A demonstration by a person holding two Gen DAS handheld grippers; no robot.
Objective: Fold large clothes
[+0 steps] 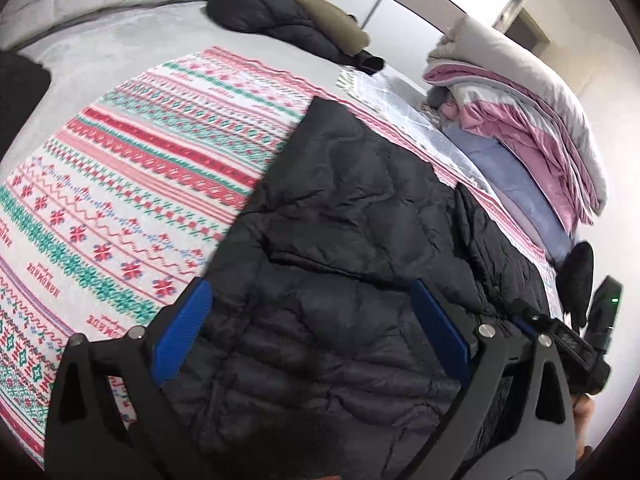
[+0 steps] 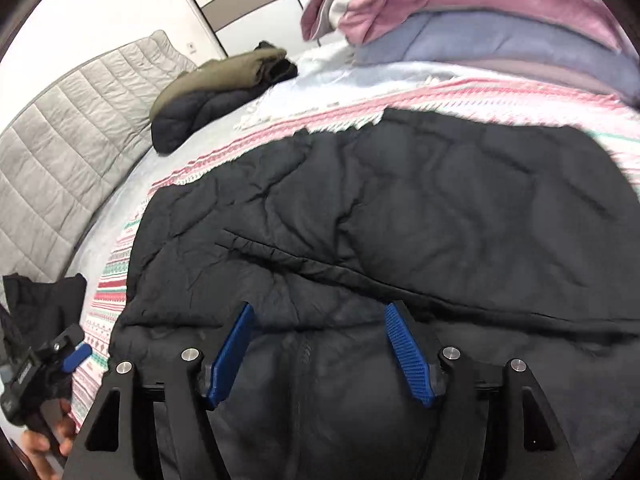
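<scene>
A bed [image 1: 100, 64] carries a patterned blanket [image 1: 120, 184] spread across its middle. On the blanket lies a quilted jacket [image 2: 400, 208], partly folded, one flap laid over the body; it fills the near part of both wrist views. At the far side of the bed, beyond the blanket's edge, a second jacket [image 1: 280, 24] lies folded in a bundle. A headboard [image 2: 60, 140] stands along the bed's left end in the right wrist view. At the opposite end a stack of folded bedding [image 1: 520, 112] sits on the bed, just beside the blanket's fringe. Another dark garment [image 2: 44, 304] lies at the bed's near left corner.
</scene>
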